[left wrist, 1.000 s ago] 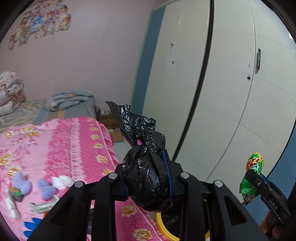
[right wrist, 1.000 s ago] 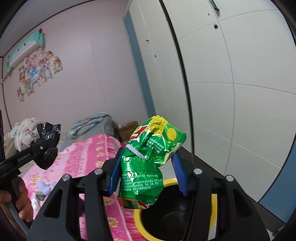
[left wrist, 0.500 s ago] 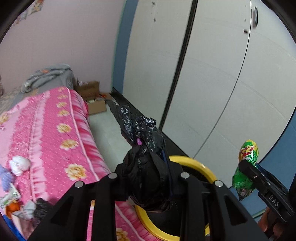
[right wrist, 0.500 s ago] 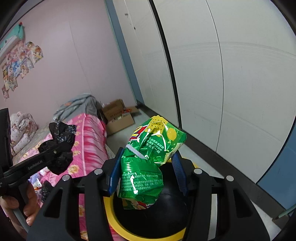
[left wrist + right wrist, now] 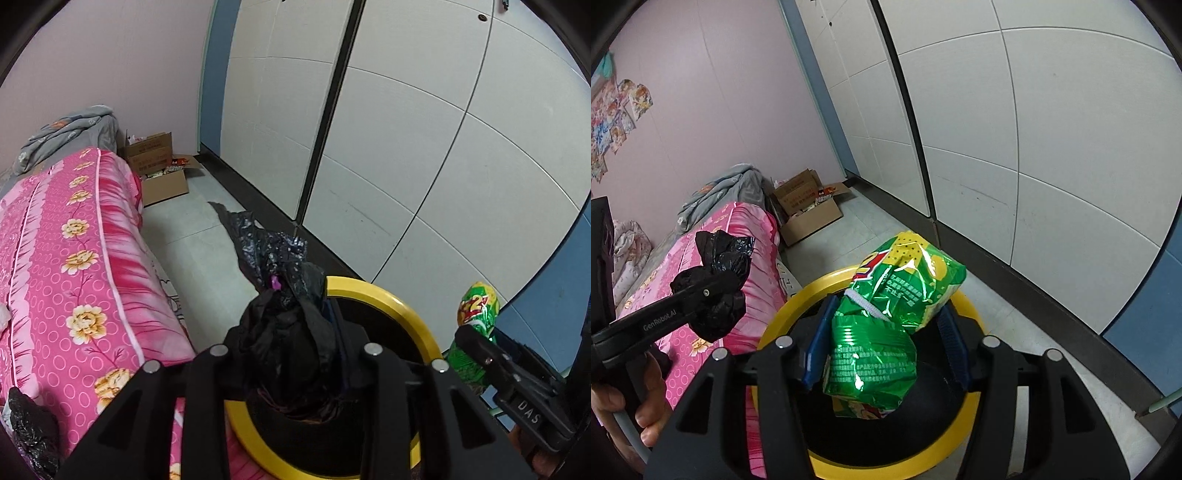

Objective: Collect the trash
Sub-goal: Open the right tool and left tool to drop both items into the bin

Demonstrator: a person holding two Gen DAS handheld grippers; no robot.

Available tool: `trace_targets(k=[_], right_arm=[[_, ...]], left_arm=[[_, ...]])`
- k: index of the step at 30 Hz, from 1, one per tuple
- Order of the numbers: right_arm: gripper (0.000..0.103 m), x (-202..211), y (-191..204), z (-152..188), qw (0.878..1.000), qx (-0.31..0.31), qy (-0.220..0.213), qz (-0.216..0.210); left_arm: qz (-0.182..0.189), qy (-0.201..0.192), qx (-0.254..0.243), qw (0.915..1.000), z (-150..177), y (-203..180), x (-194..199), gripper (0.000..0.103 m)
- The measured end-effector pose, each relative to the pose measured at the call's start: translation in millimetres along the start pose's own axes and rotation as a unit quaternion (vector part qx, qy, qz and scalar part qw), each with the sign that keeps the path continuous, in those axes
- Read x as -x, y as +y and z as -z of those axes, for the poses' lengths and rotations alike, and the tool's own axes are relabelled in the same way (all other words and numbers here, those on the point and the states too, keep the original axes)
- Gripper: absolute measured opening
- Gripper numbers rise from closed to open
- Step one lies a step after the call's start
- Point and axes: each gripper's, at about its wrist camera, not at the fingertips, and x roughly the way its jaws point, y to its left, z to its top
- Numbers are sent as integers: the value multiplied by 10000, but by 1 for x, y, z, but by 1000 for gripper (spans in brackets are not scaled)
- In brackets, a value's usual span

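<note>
My left gripper (image 5: 291, 354) is shut on a knotted black plastic bag (image 5: 280, 314) and holds it over the near left rim of a round black bin with a yellow rim (image 5: 388, 299). My right gripper (image 5: 886, 347) is shut on a crumpled green snack bag (image 5: 886, 325) and holds it above the bin's opening (image 5: 798, 299). The right gripper with the green bag also shows in the left wrist view (image 5: 476, 332). The left gripper with the black bag also shows in the right wrist view (image 5: 716, 288), over the bed's edge.
A bed with a pink flowered cover (image 5: 74, 258) stands left of the bin. Another black bag (image 5: 33, 428) lies on it. An open cardboard box (image 5: 159, 170) sits on the grey floor beyond. White wardrobe doors (image 5: 406, 147) run along the right.
Both grippers have tilted down and moved towards the bin. The bin has come into fuller view below the two bags. Both grips are unchanged.
</note>
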Motion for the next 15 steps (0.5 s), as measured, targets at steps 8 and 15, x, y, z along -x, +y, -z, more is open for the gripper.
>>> trace_targets(k=[8, 15], right_arm=[[65, 16, -4, 2, 9998, -80, -115, 106], [68, 32, -2, 0, 9996, -163, -203, 47]], left_arm=[[-101, -266, 137, 9995, -6, 0, 15, 73], [-356, -465, 334, 9977, -10, 19, 42, 85]])
